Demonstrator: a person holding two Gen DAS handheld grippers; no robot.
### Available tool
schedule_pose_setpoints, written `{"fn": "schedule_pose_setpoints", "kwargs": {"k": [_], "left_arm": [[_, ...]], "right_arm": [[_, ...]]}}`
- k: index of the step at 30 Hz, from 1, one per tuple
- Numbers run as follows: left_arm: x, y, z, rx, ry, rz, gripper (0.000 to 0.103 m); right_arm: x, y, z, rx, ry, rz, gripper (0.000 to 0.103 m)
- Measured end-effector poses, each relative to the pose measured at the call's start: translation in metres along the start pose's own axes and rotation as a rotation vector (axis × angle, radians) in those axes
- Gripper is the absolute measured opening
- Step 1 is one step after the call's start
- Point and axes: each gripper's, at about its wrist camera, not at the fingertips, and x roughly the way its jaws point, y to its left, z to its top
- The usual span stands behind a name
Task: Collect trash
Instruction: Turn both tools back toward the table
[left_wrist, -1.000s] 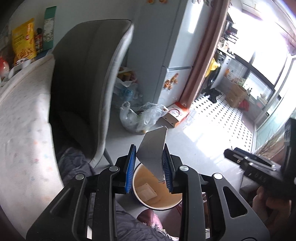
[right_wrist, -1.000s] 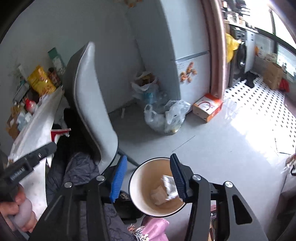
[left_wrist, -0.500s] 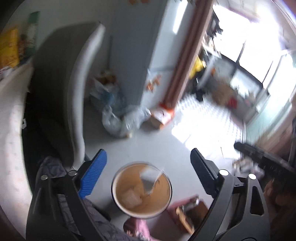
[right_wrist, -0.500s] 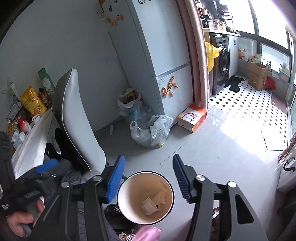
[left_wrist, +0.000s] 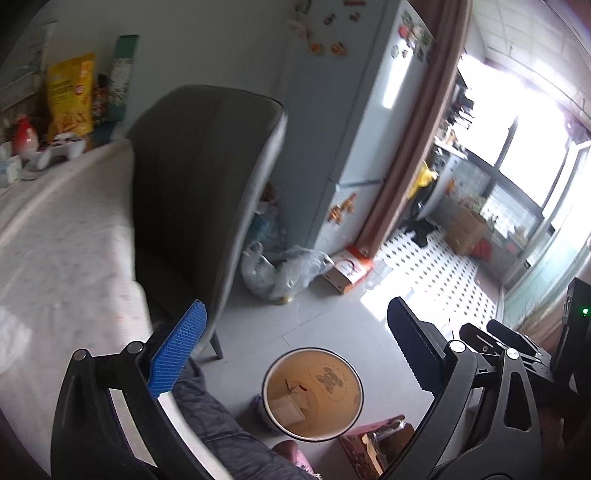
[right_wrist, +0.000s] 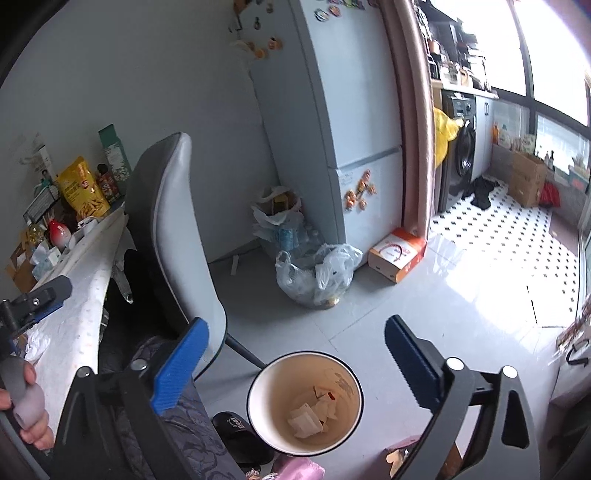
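A round white-rimmed trash bin (left_wrist: 312, 394) stands on the grey floor below both grippers; it also shows in the right wrist view (right_wrist: 306, 402). Crumpled paper scraps (right_wrist: 314, 413) lie at its bottom, seen too in the left wrist view (left_wrist: 290, 404). My left gripper (left_wrist: 295, 347) is open and empty above the bin. My right gripper (right_wrist: 295, 358) is open and empty above the bin. The left gripper (right_wrist: 33, 299) shows at the left edge of the right wrist view, over the table.
A grey chair (left_wrist: 199, 192) stands left of the bin, beside a table with a white cloth (left_wrist: 55, 240). Snack bags (right_wrist: 83, 188) sit at the table's far end. A full plastic bag (right_wrist: 317, 273), a cardboard box (right_wrist: 397, 254) and a fridge (right_wrist: 332, 110) stand behind.
My left gripper opened and let go of a grey card-like scrap, which dropped into the bin. Both grippers have risen and drawn back from the bin.
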Motion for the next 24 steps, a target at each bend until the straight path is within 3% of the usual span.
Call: {"fn": "schedule_pose_setpoints", "kwargs": {"k": [8, 15, 18, 24], "left_arm": [[-0.047, 0.041, -0.002, -0.048, -0.113, 0.05, 0.097], [-0.092, 0.081, -0.006, -0.09, -0.226, 0.149, 0.097], [-0.109, 0.101, -0.011, -0.11, -0.252, 0.181, 0.097], [-0.142, 0.134, -0.024, -0.127, -0.278, 0.264, 0.097]], "right_arm": [[-0.005, 0.047, 0.003, -0.059, -0.026, 0.074, 0.095], [-0.016, 0.109, 0.001, -0.132, -0.08, 0.18, 0.095], [-0.023, 0.138, -0.001, -0.177, -0.119, 0.213, 0.095], [-0.026, 0.19, -0.007, -0.244, -0.112, 0.298, 0.095]]}}
